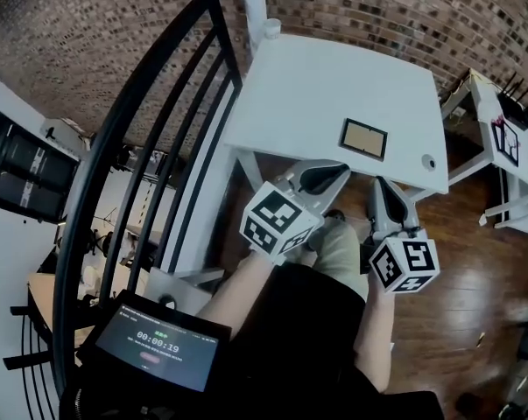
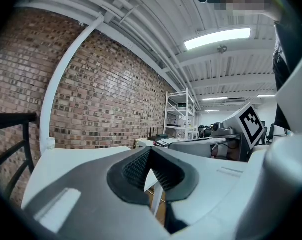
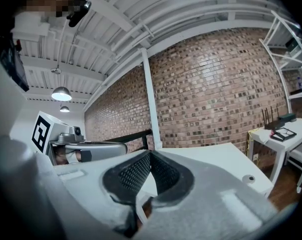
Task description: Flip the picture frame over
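Two tools, both closed and empty, were held below the near edge of the surface (image 1: 316,86), touching nothing. The left tool (image 1: 332,173) had its jaws drawn together until the tips met, with nothing between them; the right tool (image 1: 382,186) was the same. The pads (image 2: 134,168) were black with a fine cross-hatched grain, set in smooth, rounded grey shells. Each tool carried a white cube (image 1: 277,220) printed with black square markers. The frame (image 1: 363,138) lay flat on the surface, near its front edge and toward the right, apart from both tools: a small rectangle with a dark rim around a tan panel. The surface was smooth and white, with a round grommet (image 1: 428,161) near its front right corner. Behind it stood a rough brick wall (image 1: 377,7); below lay a glossy wood floor (image 1: 474,278).
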### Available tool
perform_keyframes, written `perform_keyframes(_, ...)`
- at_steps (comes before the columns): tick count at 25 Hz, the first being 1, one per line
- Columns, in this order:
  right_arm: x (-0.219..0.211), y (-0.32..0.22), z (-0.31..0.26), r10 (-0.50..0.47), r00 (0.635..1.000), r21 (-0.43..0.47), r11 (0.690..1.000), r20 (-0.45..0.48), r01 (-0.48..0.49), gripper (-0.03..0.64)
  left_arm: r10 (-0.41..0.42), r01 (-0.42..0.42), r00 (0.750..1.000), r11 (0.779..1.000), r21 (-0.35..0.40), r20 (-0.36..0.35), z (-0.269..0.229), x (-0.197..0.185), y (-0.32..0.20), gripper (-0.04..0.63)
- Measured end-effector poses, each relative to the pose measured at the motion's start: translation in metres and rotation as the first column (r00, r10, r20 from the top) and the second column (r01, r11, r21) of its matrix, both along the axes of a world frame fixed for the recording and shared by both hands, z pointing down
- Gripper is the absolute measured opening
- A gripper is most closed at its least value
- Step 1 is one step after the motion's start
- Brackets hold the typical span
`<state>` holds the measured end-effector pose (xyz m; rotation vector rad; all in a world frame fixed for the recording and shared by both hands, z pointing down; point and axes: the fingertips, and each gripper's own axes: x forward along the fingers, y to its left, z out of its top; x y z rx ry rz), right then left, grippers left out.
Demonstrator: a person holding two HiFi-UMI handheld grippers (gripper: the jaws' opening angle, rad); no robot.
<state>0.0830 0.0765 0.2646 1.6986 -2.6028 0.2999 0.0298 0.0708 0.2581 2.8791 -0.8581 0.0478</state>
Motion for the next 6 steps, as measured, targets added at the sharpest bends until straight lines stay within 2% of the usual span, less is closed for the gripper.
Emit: perform_keyframes(6, -0.0018, -0.0011, 0.0045, -0.009, 1.000, 0.006, 1.000, 0.005, 0.009, -0.009, -0.007, 0.007, 1.000, 1.000, 0.001, 0.006, 0.0062, -0.0003, -0.0002, 0.015)
